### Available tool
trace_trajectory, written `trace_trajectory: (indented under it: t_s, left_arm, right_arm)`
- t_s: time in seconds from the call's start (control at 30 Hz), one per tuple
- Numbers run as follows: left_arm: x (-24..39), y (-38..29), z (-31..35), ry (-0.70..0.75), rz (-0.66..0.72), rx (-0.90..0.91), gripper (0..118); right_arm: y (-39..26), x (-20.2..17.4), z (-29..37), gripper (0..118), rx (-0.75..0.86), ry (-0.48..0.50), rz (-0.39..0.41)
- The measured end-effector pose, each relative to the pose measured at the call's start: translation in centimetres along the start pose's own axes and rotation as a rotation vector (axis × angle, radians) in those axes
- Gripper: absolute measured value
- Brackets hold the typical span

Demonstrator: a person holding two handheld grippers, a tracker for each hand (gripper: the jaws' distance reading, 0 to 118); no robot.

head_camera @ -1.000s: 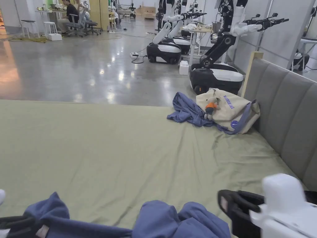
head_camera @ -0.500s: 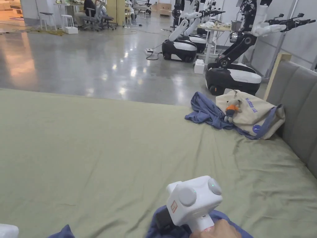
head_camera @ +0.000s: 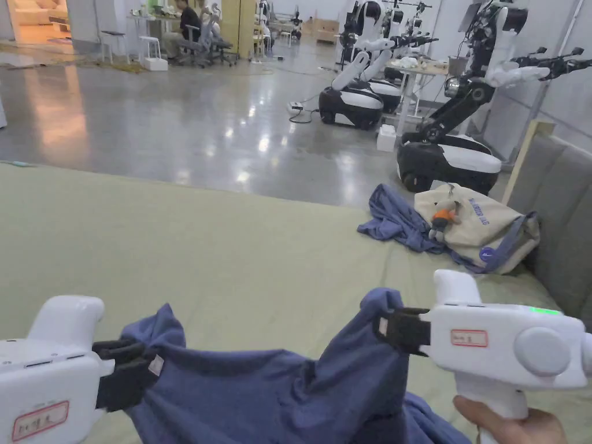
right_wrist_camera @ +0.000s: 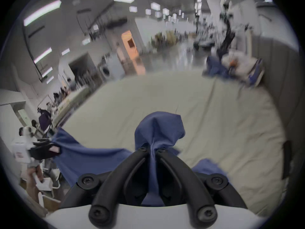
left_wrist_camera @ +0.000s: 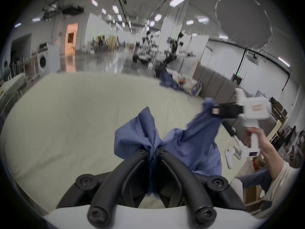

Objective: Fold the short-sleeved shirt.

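A blue short-sleeved shirt (head_camera: 272, 387) hangs bunched between my two grippers above the near edge of the green bed. My left gripper (head_camera: 153, 364) is shut on one bunched corner of it at lower left; in the left gripper view the cloth (left_wrist_camera: 142, 133) is pinched between the black jaws of that gripper (left_wrist_camera: 152, 150). My right gripper (head_camera: 381, 326) is shut on the other raised corner at lower right. In the right gripper view the fabric (right_wrist_camera: 158, 126) puffs up above the closed gripper (right_wrist_camera: 152, 149). The shirt's lower part drops out of the head view.
The green sheet (head_camera: 202, 248) covers a wide bed. At its far right corner lie another blue garment (head_camera: 396, 222) and a beige tote bag (head_camera: 480, 228) with a small plush toy, beside a grey padded headboard (head_camera: 561, 208). Wheeled robots (head_camera: 448, 156) stand on the shiny floor beyond.
Both grippers have risen into the head view with the shirt stretched between them; half a second ago the right one was low at centre and the shirt barely showed.
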State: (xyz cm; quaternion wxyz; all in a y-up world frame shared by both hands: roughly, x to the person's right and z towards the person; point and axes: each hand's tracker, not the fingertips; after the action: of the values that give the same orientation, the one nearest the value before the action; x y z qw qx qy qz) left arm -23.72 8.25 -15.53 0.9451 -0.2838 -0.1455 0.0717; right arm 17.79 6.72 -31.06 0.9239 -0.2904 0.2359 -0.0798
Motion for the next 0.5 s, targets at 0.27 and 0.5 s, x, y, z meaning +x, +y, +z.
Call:
trace_trajectory:
  t_s: [0.27,0.5]
  left_arm:
    - [7.2,3.4,9.3,0.093,-0.238,0.394,8]
    - [9.0,8.1,10.9,0.058,-0.275,0.457,8]
  right_arm:
    - [4.9,-4.5,22.5,5,0.443,-0.096,0.099]
    - [6.9,-6.9,26.7,5,0.521,-0.13,0.149]
